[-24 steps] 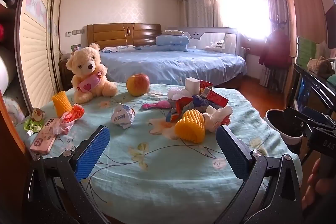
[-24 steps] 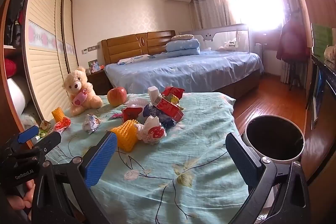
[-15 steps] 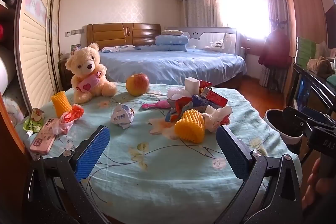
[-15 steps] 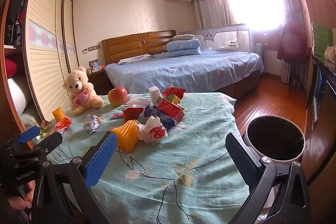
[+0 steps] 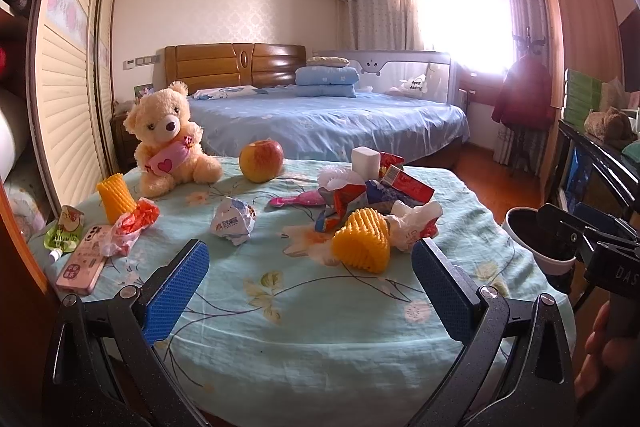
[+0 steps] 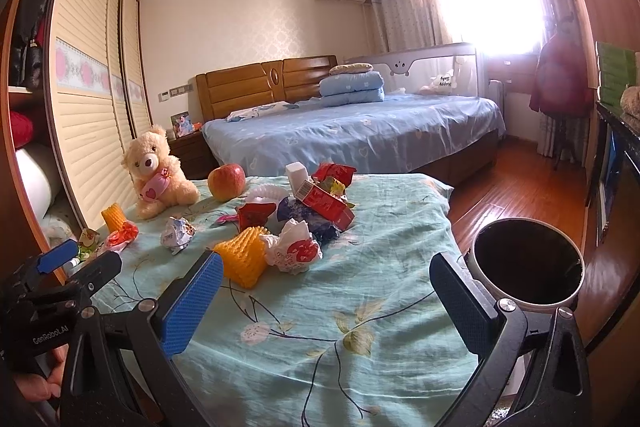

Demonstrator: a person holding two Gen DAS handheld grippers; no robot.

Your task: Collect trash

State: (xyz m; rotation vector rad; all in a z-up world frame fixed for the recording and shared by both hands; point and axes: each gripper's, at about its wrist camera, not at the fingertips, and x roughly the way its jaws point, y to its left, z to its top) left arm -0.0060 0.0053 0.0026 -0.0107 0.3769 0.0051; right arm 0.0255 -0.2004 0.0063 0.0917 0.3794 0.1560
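Trash lies on a table under a light green flowered cloth (image 5: 304,331): a yellow foam fruit net (image 5: 362,241), a crumpled white and red wrapper (image 6: 294,251), a red box (image 6: 326,203), a crumpled paper ball (image 5: 233,223) and a second yellow net (image 5: 115,193). A white bin with a black inside (image 6: 526,267) stands at the table's right. My left gripper (image 5: 310,287) hovers open over the near edge, short of the trash. My right gripper (image 6: 326,301) is open too, between the pile and the bin.
A teddy bear (image 5: 168,141), an apple (image 5: 261,161), a pink phone (image 5: 82,261), a pink brush (image 5: 298,200) and a green pouch (image 5: 64,233) also lie on the cloth. A blue bed (image 5: 332,119) is behind, a wardrobe at the left, and a dark desk (image 5: 600,163) at the right.
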